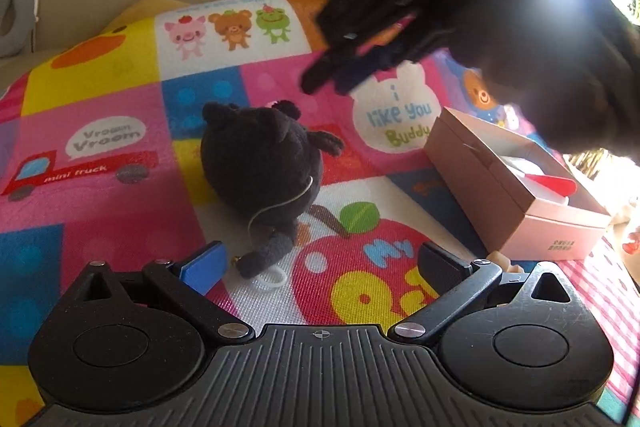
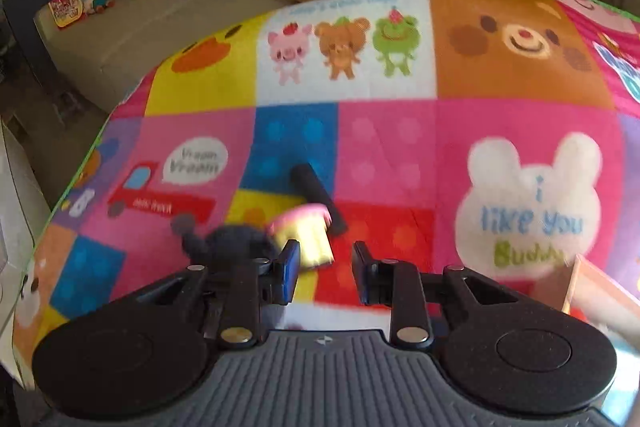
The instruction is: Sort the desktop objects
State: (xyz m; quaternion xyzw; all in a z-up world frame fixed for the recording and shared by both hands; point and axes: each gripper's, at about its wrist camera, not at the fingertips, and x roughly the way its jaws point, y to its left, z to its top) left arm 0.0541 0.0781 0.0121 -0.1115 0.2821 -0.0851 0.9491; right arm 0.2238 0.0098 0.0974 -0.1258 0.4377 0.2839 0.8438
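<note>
Left tongs (image 1: 320,253) wide, empty; black plush (image 1: 256,163) just ahead. Straddle body, not tail; close gently. Right tongs (image 2: 326,251) narrow, empty: keep clear.

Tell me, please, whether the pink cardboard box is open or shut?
Open: the pink cardboard box shows its white interior, with a red-and-white item inside.

Ahead of the left fingers (image 1: 224,265) a round black plush toy (image 1: 258,163) blocks; right, an open pink cardboard box (image 1: 516,183); left lies bare patchwork surface (image 1: 100,99)
</note>
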